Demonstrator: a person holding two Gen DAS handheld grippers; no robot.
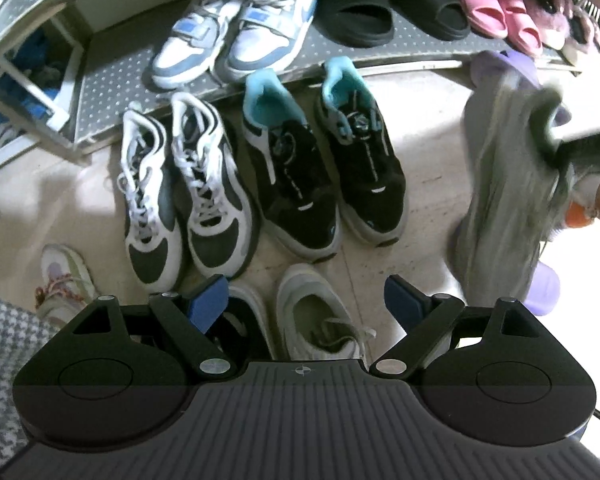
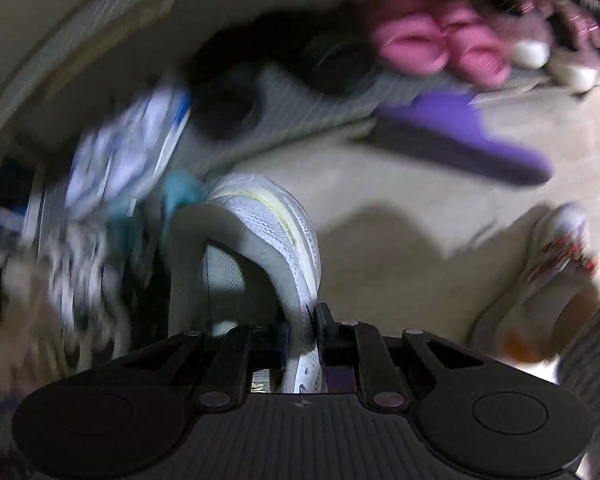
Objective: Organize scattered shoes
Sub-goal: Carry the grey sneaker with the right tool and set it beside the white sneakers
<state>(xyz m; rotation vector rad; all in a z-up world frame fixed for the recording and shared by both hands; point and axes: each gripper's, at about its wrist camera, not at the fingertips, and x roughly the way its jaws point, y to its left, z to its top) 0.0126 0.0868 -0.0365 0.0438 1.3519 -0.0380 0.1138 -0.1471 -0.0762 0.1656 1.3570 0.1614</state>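
Right gripper (image 2: pixel 303 344) is pinching the pale grey mesh sneaker (image 2: pixel 260 240) by its collar, dangling at 12 o'clock; thin grip, fast swing, could be slipping. Left gripper (image 1: pixel 304 300) is hanging spread, empty.

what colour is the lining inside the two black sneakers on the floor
Turquoise; the black sneakers show it best in the left wrist view.

Perforated grey metal shelf (image 1: pixel 112 76), pale tiled floor (image 1: pixel 432 128), perhaps houndstooth fabric (image 1: pixel 4 344)
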